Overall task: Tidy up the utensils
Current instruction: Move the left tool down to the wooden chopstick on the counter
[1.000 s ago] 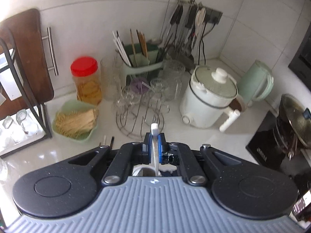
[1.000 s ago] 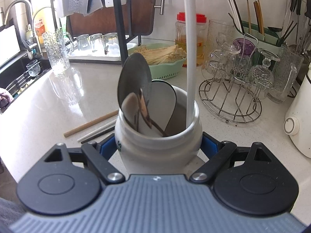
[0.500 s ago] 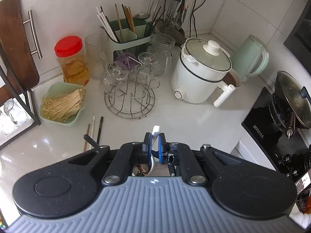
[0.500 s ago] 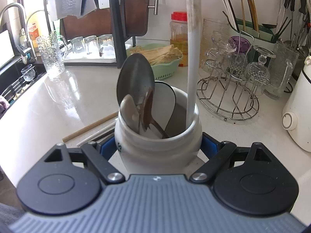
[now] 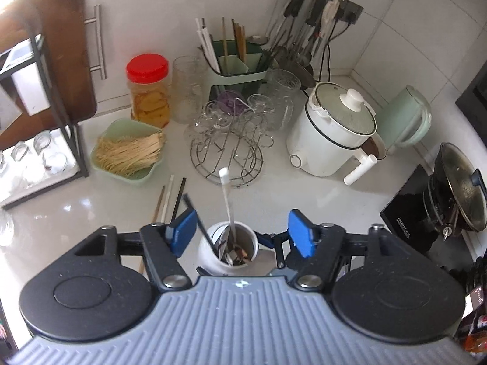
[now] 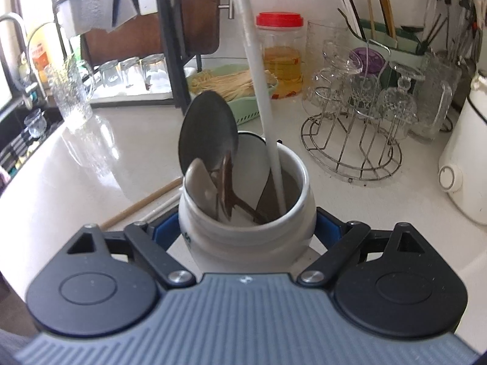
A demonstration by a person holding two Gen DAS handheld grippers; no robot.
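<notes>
White utensil jar (image 6: 246,231) between right gripper's (image 6: 246,234) parting fingers (image 6: 324,228).

Home kitchen. White desk (image 5: 304,194) against tiled walls, rice cooker (image 5: 333,129) and kettle (image 5: 404,118) at right, wok on hob (image 5: 456,188) (far right edge), hanging utensils (image 5: 307,21) up top, faucet (image 6: 12,30) upper left in the right view.

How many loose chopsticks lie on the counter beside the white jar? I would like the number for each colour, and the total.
Wooden chopstick: 1
White chopstick: 1
Black chopstick: 1
Total: 3
</notes>
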